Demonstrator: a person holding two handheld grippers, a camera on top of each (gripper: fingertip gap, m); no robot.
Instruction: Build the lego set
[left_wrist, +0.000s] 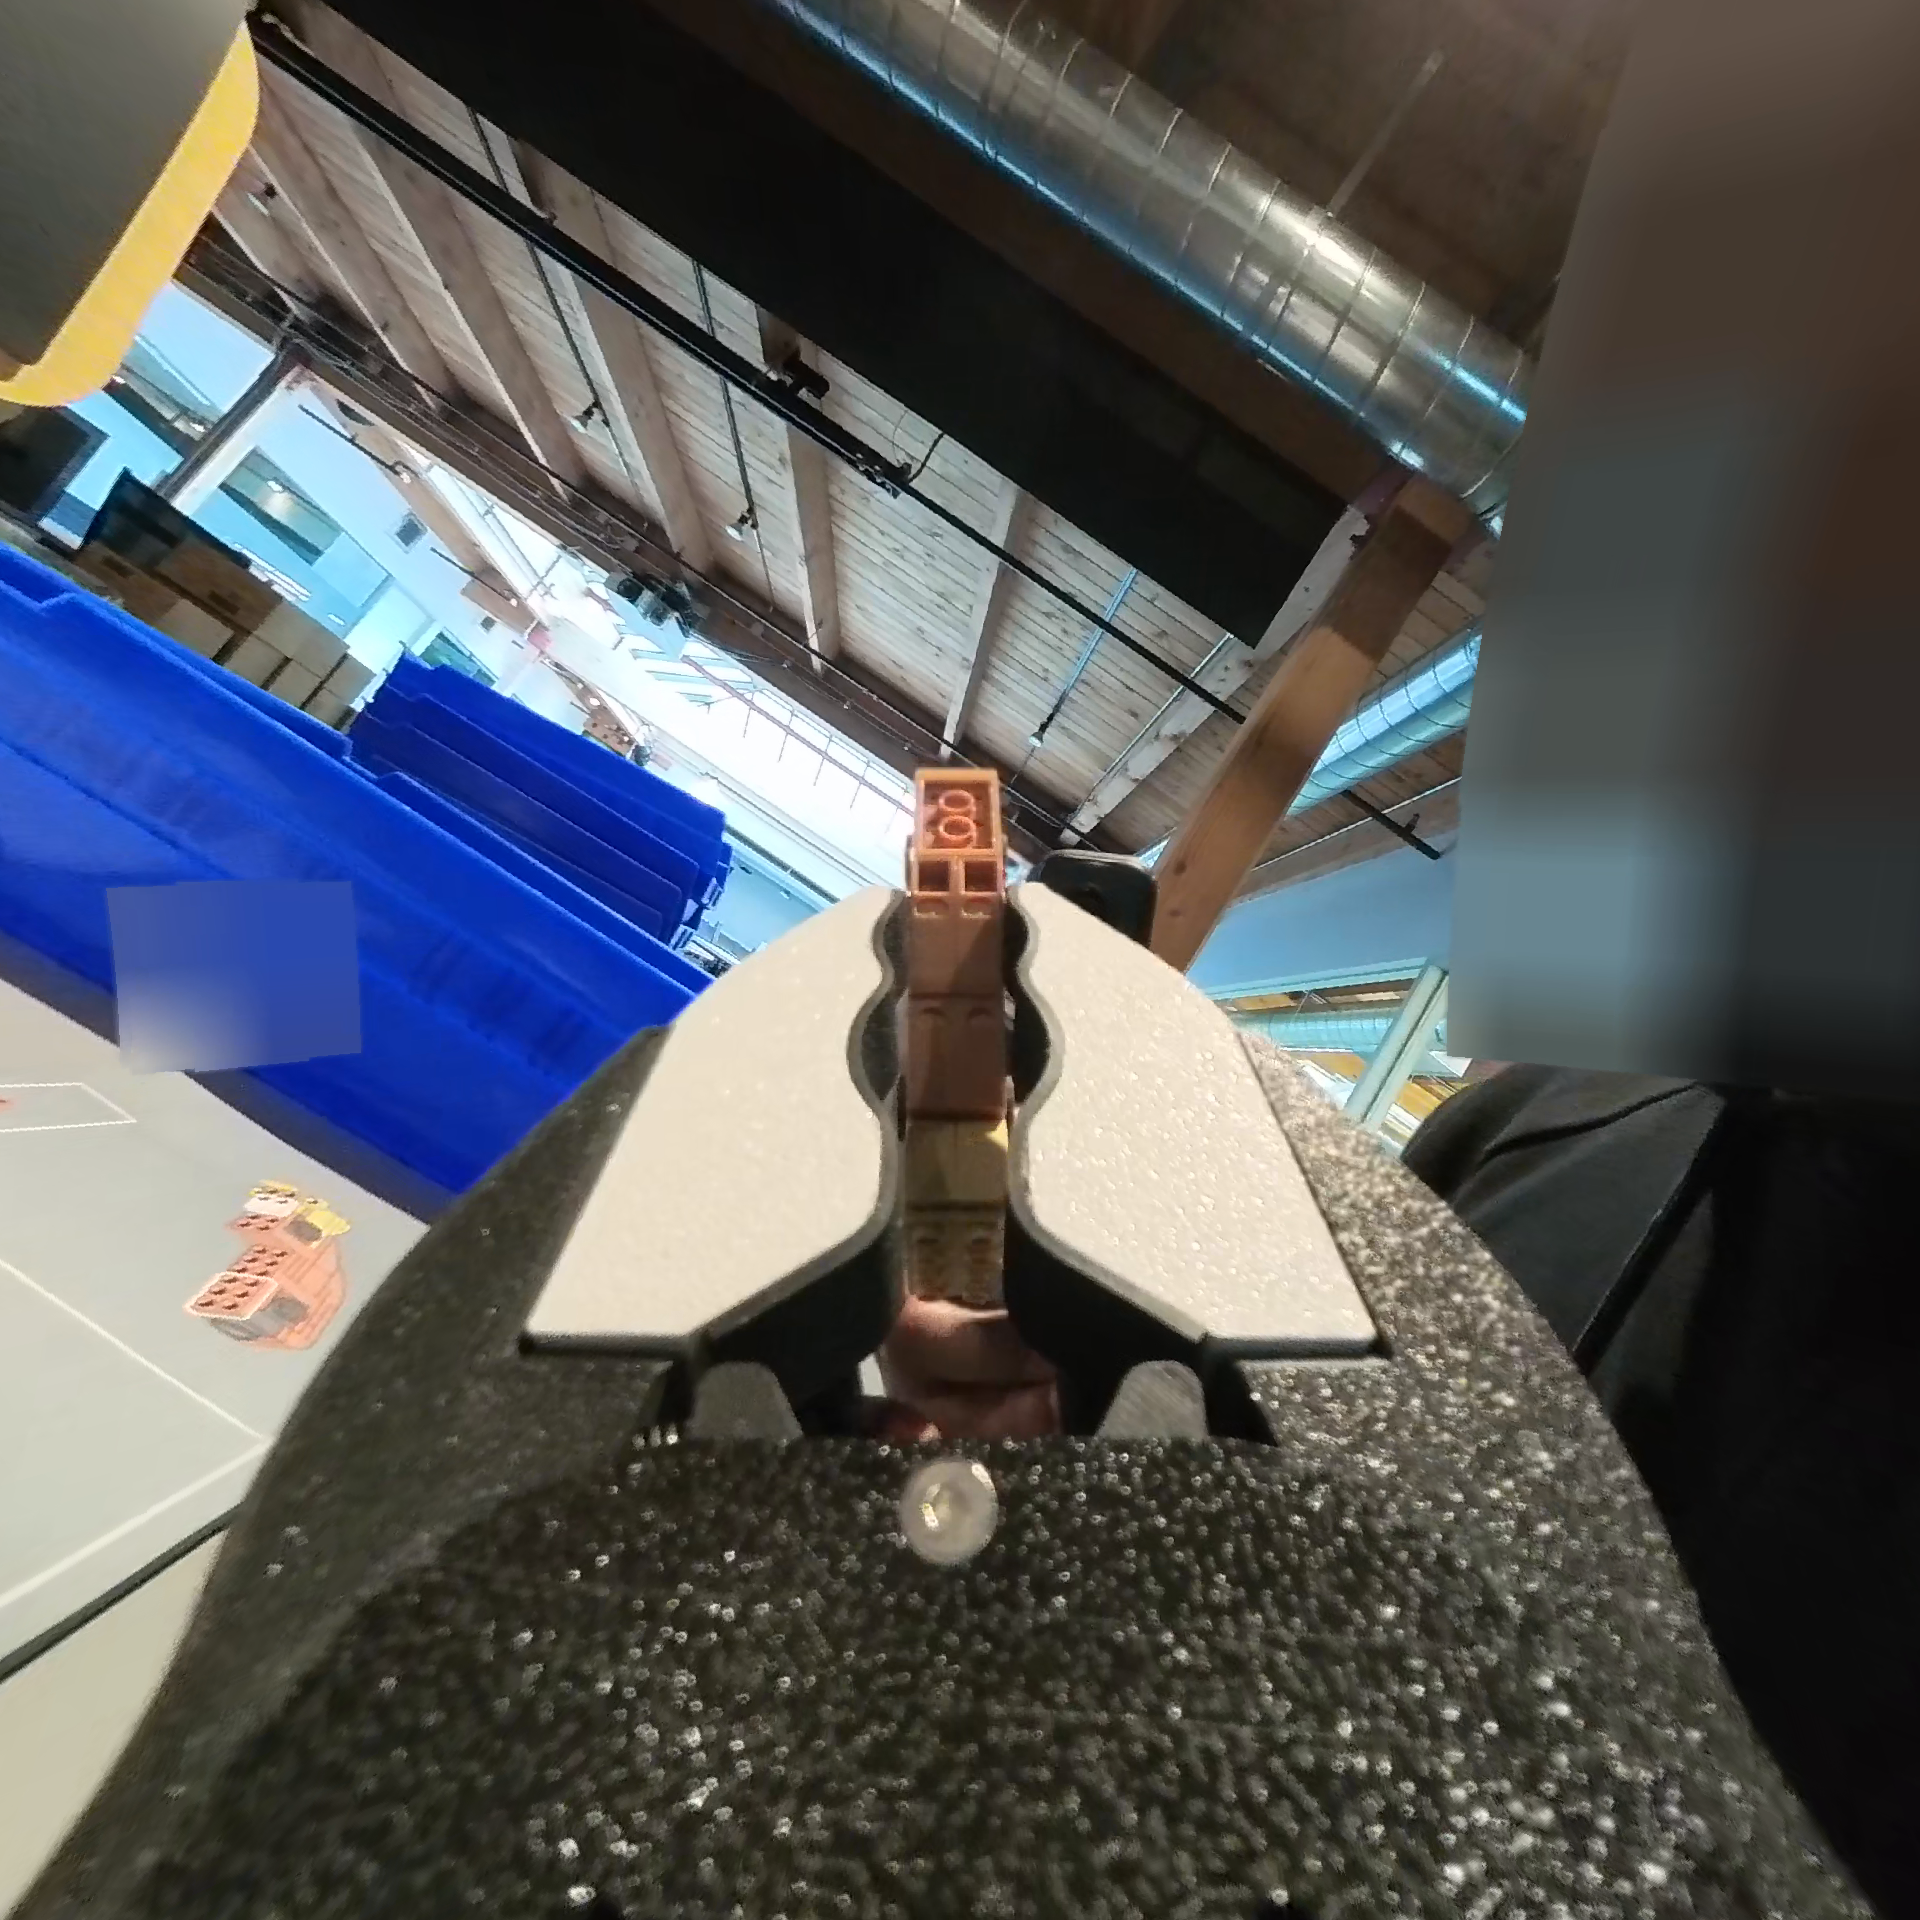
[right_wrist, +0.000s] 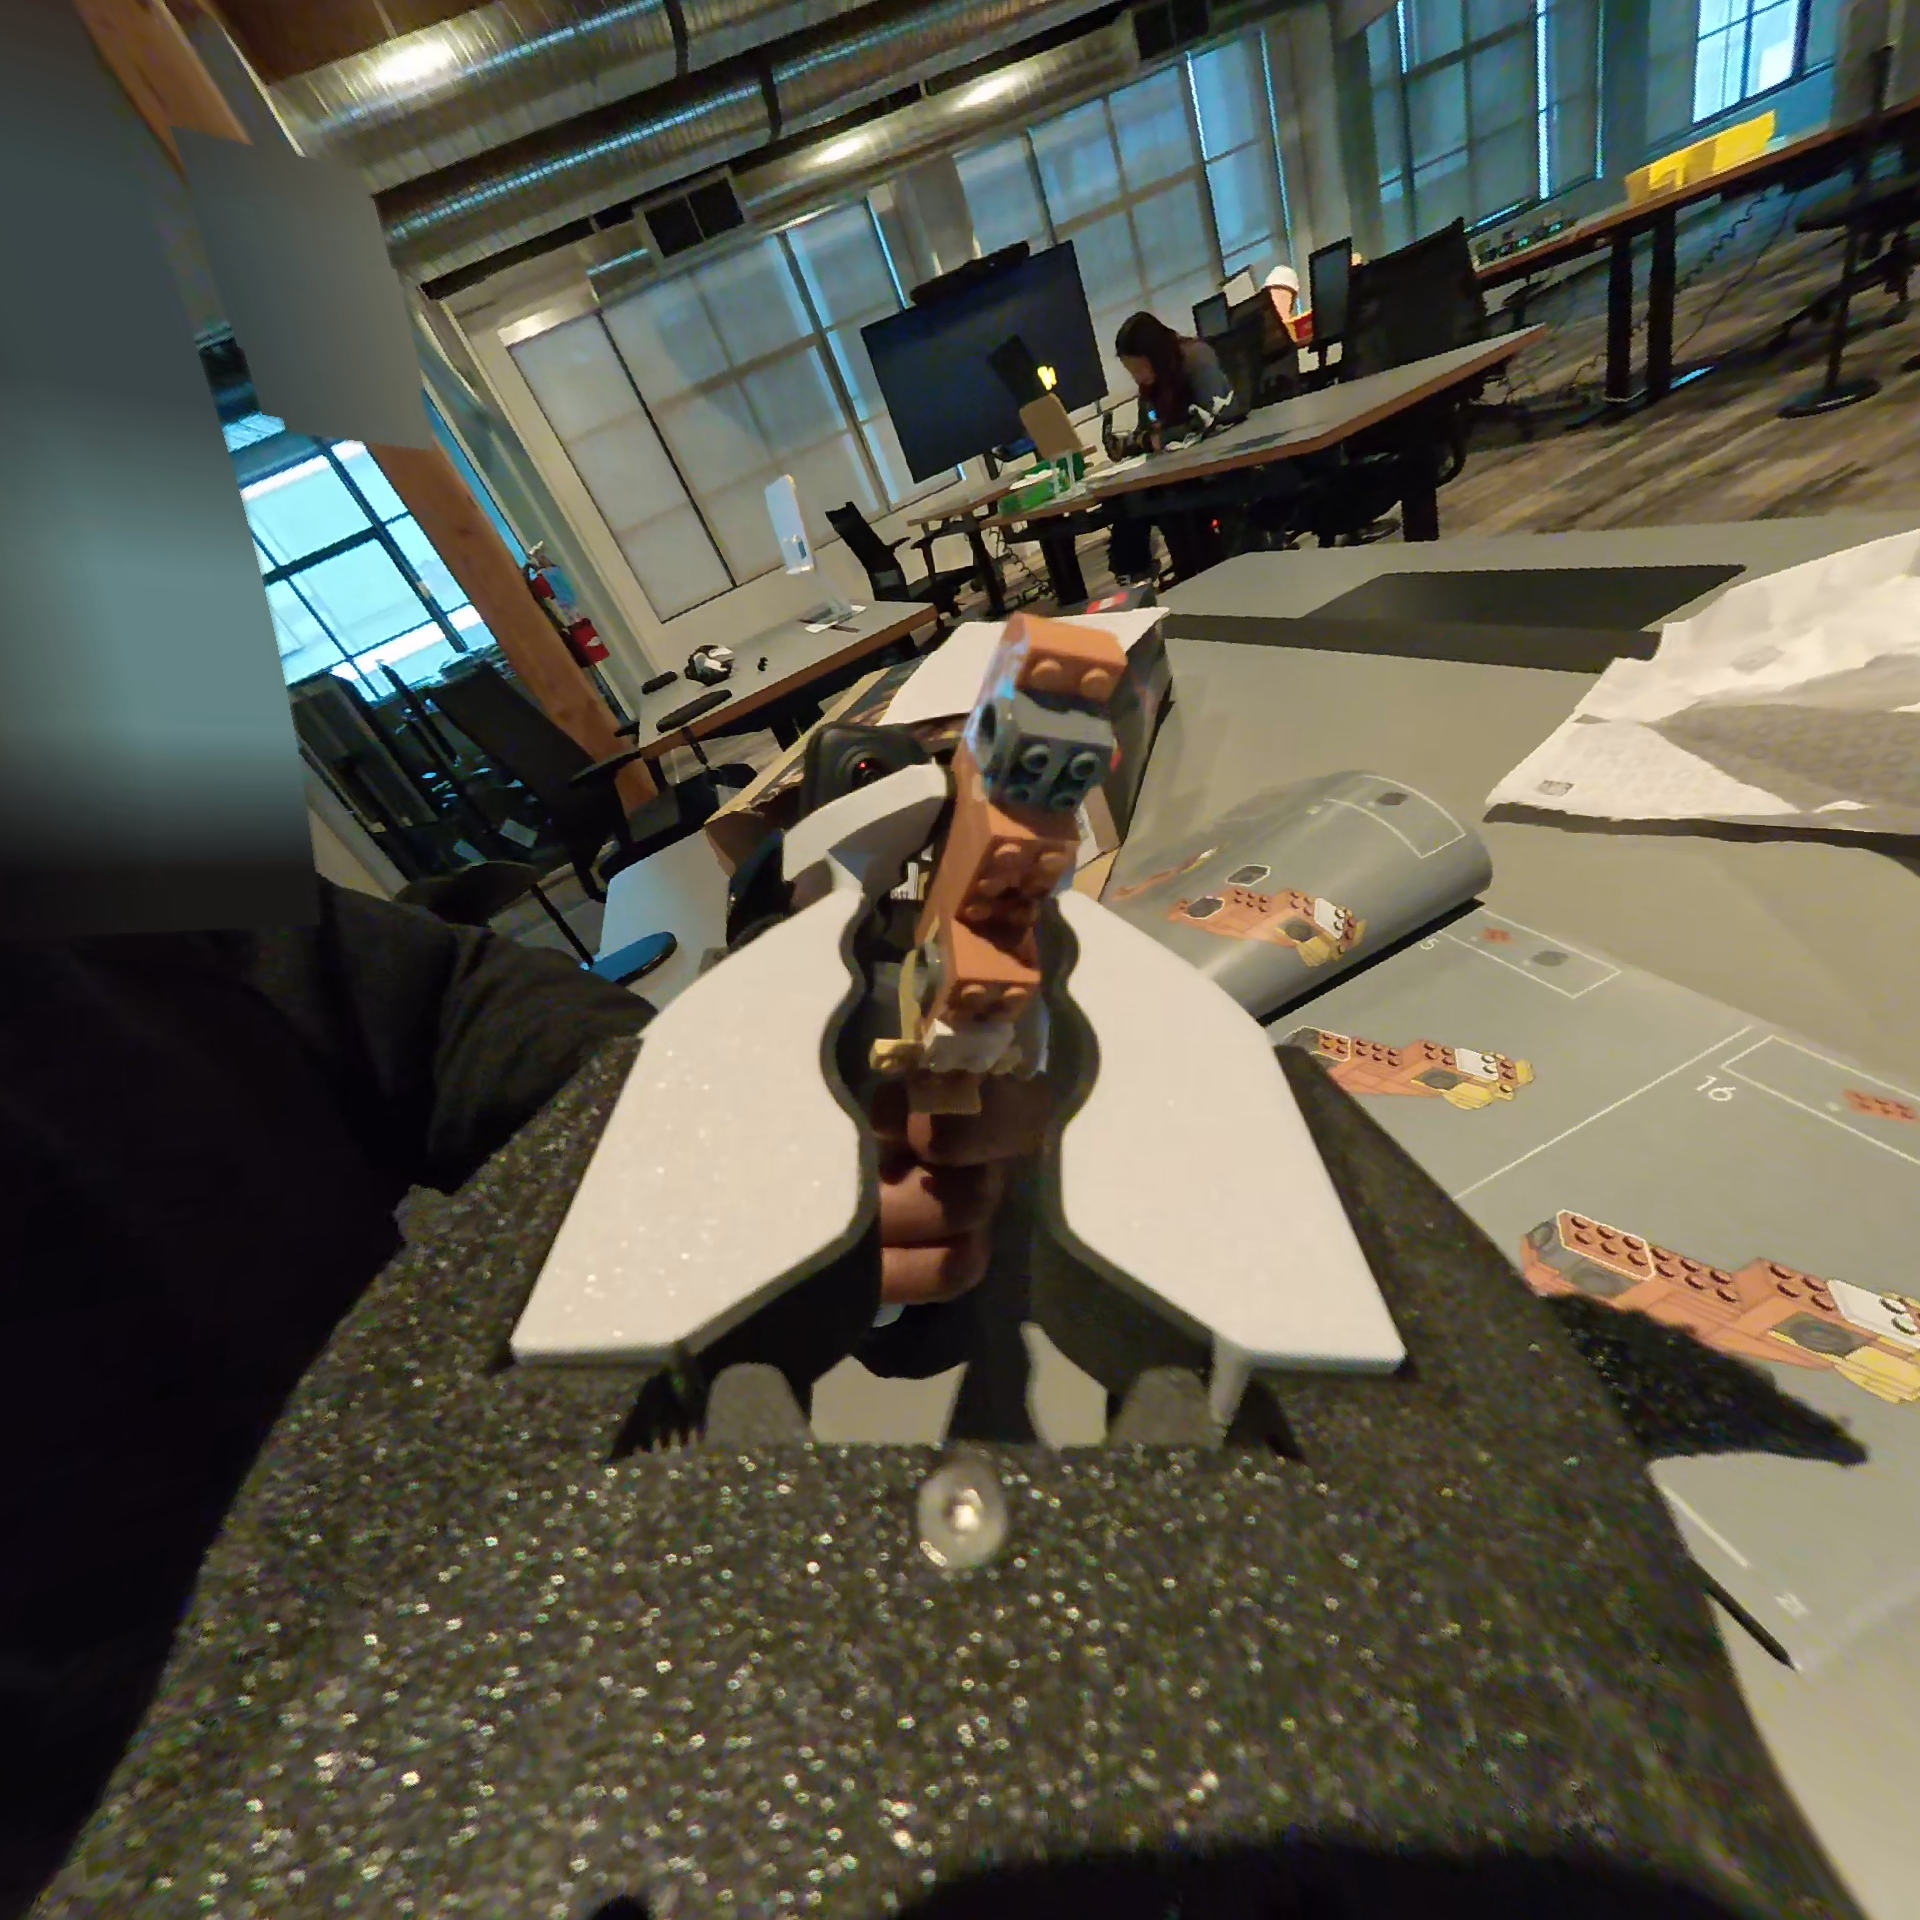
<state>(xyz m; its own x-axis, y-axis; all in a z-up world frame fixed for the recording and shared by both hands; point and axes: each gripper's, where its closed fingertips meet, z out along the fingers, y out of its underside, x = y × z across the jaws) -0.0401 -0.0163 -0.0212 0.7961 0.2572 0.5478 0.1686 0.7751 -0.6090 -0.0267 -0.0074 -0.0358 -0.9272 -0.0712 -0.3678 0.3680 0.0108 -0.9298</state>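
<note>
In the left wrist view my left gripper points up toward the ceiling. It is shut on a narrow stack of brown and tan lego bricks, whose brown end brick sticks out past the fingertips. In the right wrist view my right gripper has its jaws apart. A lego assembly of brown, grey, white and tan bricks stands tilted in the gap. Dark space shows on its left side. The left gripper's white finger and its camera show just behind the assembly. A hand is below.
An open instruction booklet with pictures of the model lies on the grey table at the right, and it shows in the left wrist view. Crumpled white paper lies beyond it. Blue bins stand at the left. A person sits at a far table. The tips of both grippers are at nearly the same place.
</note>
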